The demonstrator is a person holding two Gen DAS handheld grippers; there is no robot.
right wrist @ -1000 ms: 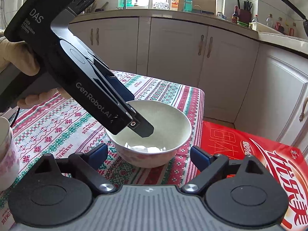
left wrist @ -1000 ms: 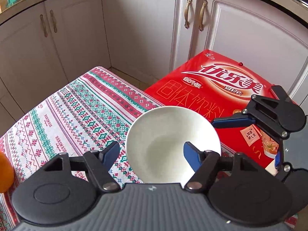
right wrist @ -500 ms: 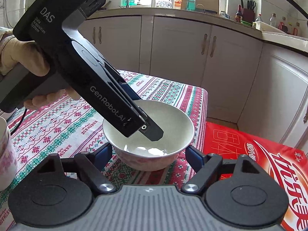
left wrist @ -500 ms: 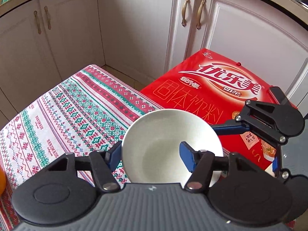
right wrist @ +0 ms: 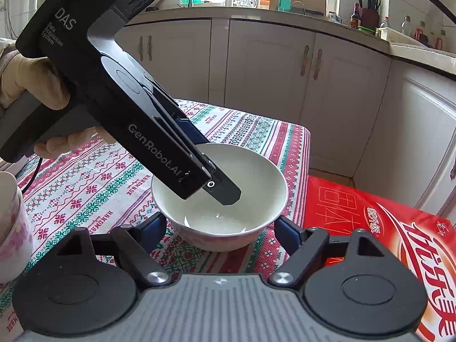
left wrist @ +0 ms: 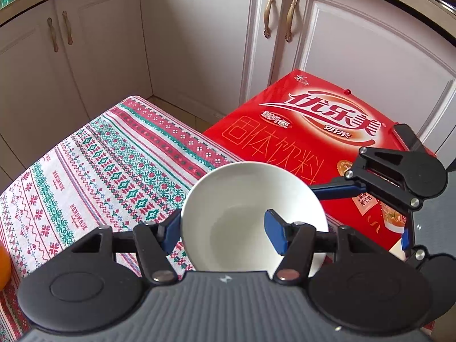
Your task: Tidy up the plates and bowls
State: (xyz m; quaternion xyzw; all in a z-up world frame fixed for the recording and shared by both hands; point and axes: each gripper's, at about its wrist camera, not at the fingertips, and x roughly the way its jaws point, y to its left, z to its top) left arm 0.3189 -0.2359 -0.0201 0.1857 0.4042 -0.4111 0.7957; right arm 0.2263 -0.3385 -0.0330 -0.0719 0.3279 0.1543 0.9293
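White bowl [left wrist: 250,213] sits at the worktop's [left wrist: 94,171] corner, red box [left wrist: 307,131] at two o'clock. Left hand-held gripper [left wrist: 225,230] pinches the bowl's wall, one finger inside. Right hand-held gripper [right wrist: 221,228] clamps both outer sides.

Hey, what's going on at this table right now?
A person holds a gripper in each hand, both working on one white bowl near the corner of the patterned tablecloth. The left gripper is clamped on the bowl's wall, one finger inside it. The right gripper straddles the bowl from outside, its jaws having just closed in against its sides.
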